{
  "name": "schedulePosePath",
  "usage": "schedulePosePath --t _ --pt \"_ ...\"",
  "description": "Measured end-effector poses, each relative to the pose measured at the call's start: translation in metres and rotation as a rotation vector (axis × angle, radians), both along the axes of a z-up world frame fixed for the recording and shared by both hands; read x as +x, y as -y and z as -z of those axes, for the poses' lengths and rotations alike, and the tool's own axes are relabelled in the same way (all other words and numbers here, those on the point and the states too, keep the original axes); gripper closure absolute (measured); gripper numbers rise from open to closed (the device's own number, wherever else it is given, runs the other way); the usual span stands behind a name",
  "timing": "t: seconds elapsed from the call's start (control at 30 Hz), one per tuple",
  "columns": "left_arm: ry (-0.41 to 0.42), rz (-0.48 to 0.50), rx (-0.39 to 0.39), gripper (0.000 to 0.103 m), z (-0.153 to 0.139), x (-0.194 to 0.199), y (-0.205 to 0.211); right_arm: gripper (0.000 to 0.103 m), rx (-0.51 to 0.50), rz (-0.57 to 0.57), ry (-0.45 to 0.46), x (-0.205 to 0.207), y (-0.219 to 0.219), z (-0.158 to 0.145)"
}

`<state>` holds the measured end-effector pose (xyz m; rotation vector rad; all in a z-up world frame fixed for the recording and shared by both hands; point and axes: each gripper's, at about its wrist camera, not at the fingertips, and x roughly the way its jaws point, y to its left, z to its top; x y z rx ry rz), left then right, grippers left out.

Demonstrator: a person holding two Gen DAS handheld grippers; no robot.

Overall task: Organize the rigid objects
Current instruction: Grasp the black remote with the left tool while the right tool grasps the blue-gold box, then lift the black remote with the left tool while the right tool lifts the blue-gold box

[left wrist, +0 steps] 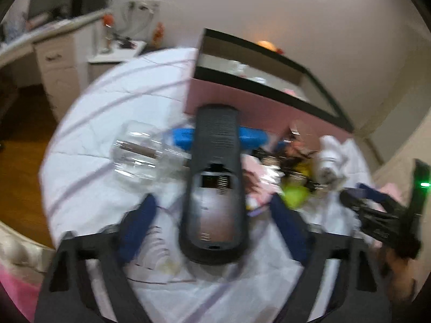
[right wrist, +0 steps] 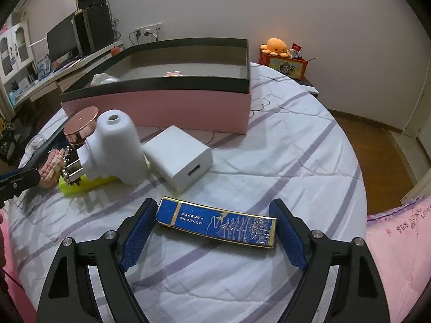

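My left gripper (left wrist: 212,207) is open, its blue pads on either side of a dark grey remote-like device (left wrist: 215,177) with an open battery bay, lying on the white striped bedsheet; the view is blurred. Behind it lie a blue object (left wrist: 253,136) and a clear glass piece (left wrist: 137,150). My right gripper (right wrist: 214,215) is open around a flat blue and gold case (right wrist: 218,222), not touching it. The pink box (right wrist: 172,102) with a black rim stands behind.
A white charger block (right wrist: 179,157), a white bottle-shaped piece (right wrist: 118,150), a rose-gold capped bottle (right wrist: 79,126) and a yellow-green object (right wrist: 80,185) lie left of the case. The other gripper (left wrist: 382,215) shows at right in the left wrist view. A desk (right wrist: 54,72) stands behind.
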<state>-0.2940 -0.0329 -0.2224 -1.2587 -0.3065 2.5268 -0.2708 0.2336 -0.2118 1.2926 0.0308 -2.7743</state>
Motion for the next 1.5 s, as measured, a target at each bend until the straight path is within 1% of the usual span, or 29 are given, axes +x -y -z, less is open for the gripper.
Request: schedulePosePath --t 0.03,0.1,0.13,0.33,0.47,0.53,0.67,0.73,0.8,0.83,0.87,0.9,0.93,1.03,1.1,1.13,1.17,1.2,1.23,1.3,1.37,1.5 --pt "0.0 0.022 0.01 0.041 0.0 0.001 -0.002 0.017 -0.001 0.001 0.0 -0.001 0.0 0.0" --pt "-0.002 0.039 -0.016 0.047 -0.001 0.002 -0.007 0.017 0.008 0.001 0.004 -0.002 0.0 0.002" --pt "0.0 0.046 -0.017 0.051 -0.001 0.004 -0.009 0.017 0.013 0.001 0.005 -0.002 0.001 0.003" --pt "-0.001 0.04 -0.063 0.053 -0.001 0.012 -0.014 0.017 0.007 0.001 -0.002 0.001 -0.001 0.002" --pt "-0.001 0.04 -0.145 0.054 -0.002 0.024 -0.019 0.018 0.004 -0.001 -0.008 0.005 -0.003 0.002" --pt "-0.007 0.054 -0.209 0.054 -0.003 0.035 -0.023 0.018 0.0 -0.002 -0.006 0.004 -0.003 0.002" --pt "0.001 0.059 -0.23 0.055 -0.003 0.05 -0.018 0.018 -0.007 -0.004 -0.007 0.006 -0.004 0.003" --pt "0.005 0.037 -0.228 0.055 -0.006 0.049 -0.014 0.018 -0.011 -0.006 -0.006 0.006 -0.004 0.002" --pt "0.006 0.023 -0.218 0.051 -0.008 0.047 -0.011 0.018 -0.014 -0.007 -0.007 0.006 -0.005 0.002" --pt "0.007 0.013 -0.22 0.041 -0.008 0.045 -0.01 0.018 -0.017 -0.008 -0.006 0.006 -0.005 0.002" --pt "0.001 0.006 -0.23 0.028 -0.008 0.042 -0.01 0.018 -0.017 -0.01 -0.006 0.006 -0.005 0.002" --pt "-0.001 -0.002 -0.244 0.025 -0.007 0.039 -0.01 0.018 -0.018 -0.011 -0.006 0.006 -0.005 0.002" --pt "-0.004 -0.012 -0.257 0.025 -0.006 0.036 -0.011 0.018 -0.021 -0.013 -0.006 0.006 -0.006 0.002" --pt "0.017 -0.017 -0.248 0.025 -0.002 0.024 -0.01 0.018 -0.03 -0.014 -0.005 0.005 -0.008 0.003" --pt "0.018 -0.017 -0.261 0.025 0.002 0.017 -0.012 0.017 -0.032 -0.012 -0.008 0.005 -0.008 0.003" --pt "0.001 -0.023 -0.281 0.03 0.003 0.016 -0.015 0.018 -0.034 -0.01 -0.008 0.005 -0.008 0.003" --pt "-0.014 -0.025 -0.297 0.049 0.003 0.017 -0.016 0.018 -0.035 -0.007 -0.01 0.004 -0.008 0.003" --pt "-0.03 -0.02 -0.32 0.056 0.004 0.018 -0.019 0.017 -0.037 -0.003 -0.014 0.005 -0.008 0.003" --pt "-0.04 -0.02 -0.338 0.06 0.004 0.02 -0.021 0.017 -0.04 0.001 -0.015 0.005 -0.009 0.003" --pt "-0.044 -0.009 -0.348 0.06 0.003 0.024 -0.023 0.018 -0.035 0.002 -0.017 0.005 -0.008 0.003" --pt "-0.04 -0.015 -0.341 0.061 0.002 0.03 -0.02 0.018 -0.027 -0.001 -0.015 0.006 -0.007 0.003" --pt "-0.024 0.011 -0.358 0.061 0.0 0.053 -0.021 0.018 -0.025 -0.01 -0.01 0.011 -0.008 0.002"
